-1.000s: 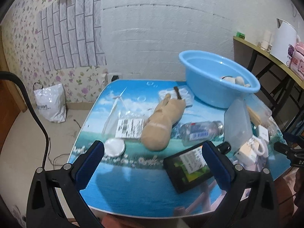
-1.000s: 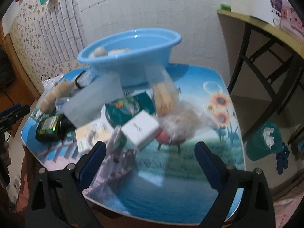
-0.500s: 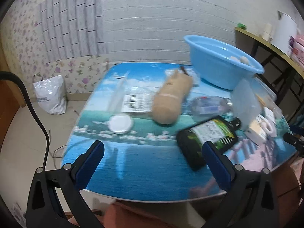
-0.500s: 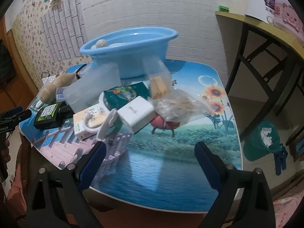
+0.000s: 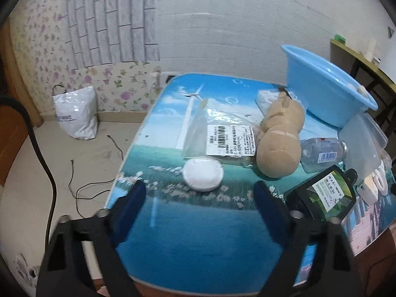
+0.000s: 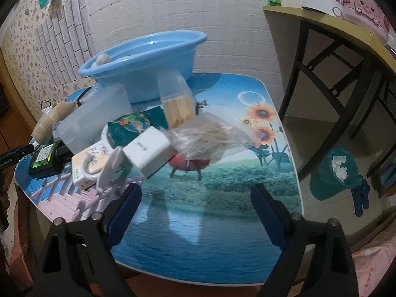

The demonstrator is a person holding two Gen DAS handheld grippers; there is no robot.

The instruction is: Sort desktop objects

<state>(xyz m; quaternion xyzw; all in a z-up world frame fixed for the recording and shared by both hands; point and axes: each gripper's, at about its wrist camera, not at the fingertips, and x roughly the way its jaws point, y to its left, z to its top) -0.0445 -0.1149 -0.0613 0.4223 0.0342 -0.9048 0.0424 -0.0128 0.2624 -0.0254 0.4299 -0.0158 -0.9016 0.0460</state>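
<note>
Even, soft indoor light, slight motion blur throughout, strong fisheye bending and dark vignetting toward the edges.

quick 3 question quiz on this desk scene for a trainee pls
1. True or false: the left tongs hold the round white pad.
2. What colour is the basin?
3. The tan plush toy lies beside: A) a clear plastic bottle B) a red mug C) a laptop

Key: 1 false, both the left and right tongs are open and empty; 2 blue; 3 A.
</note>
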